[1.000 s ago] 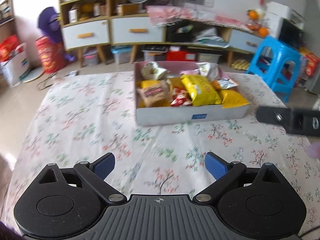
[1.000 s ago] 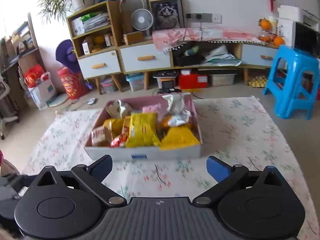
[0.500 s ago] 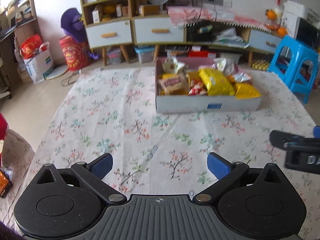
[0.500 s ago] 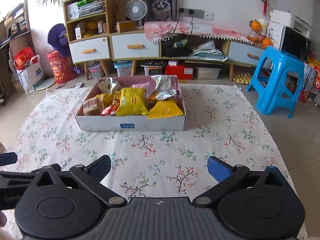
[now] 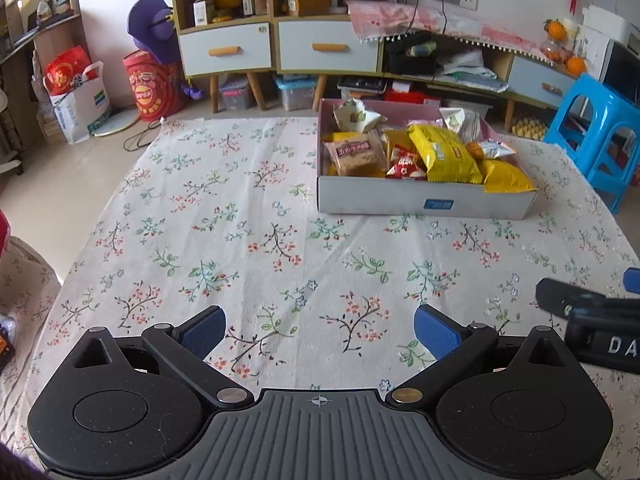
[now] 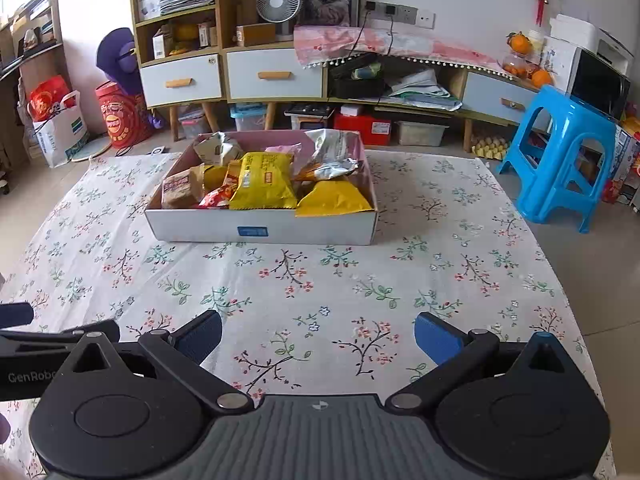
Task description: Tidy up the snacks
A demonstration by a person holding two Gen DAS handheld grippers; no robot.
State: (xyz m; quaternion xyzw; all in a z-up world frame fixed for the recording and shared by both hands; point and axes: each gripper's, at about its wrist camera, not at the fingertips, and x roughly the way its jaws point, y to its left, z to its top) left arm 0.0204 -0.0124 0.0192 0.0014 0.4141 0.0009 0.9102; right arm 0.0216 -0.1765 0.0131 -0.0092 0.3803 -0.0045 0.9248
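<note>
Both tools were wide apart and held nothing: the left gripper (image 5: 318,330) and the right gripper (image 6: 318,338) hung over the near edge of the flowery table (image 6: 304,280). Far off, near the far edge, sat the box (image 6: 260,234) full of snacks (image 6: 264,182).

Both wrist views toward snack box (image 5: 424,200)

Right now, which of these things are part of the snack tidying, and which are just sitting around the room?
Part of the job:
cardboard box
yellow snack bag
brown biscuit pack
silver foil bag
left gripper, open
right gripper, open

Just lying about:
blue plastic stool
desk fan
oranges
red drum
</note>
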